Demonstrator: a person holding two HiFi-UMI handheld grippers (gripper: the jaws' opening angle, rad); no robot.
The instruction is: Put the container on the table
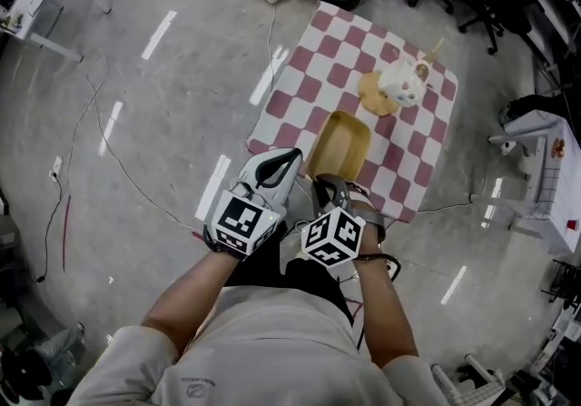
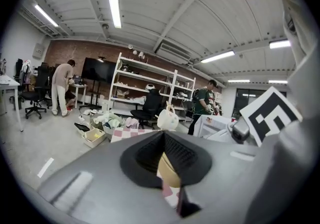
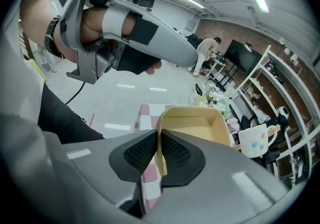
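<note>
I see the table (image 1: pixel 313 59) under a pink-and-white checked cloth (image 1: pixel 413 154), standing on grey floor (image 1: pixel 172 95). On the cloth: a round tan mat (image 1: pixel 370 100) with a white dotted mug (image 1: pixel 402 84) on it. A yellow container (image 1: pixel 340 143) sits over the near edge; I can't tell if it's resting. Cables (image 1: pixel 118 168) trail across the floor.

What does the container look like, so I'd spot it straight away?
Find the red-and-white checked cloth spread on the grey floor. At its near edge is the container, its rim pinched by the right gripper. It is a shallow, empty tan tray with rounded corners, unlike the white spotted mug beyond it.
</note>
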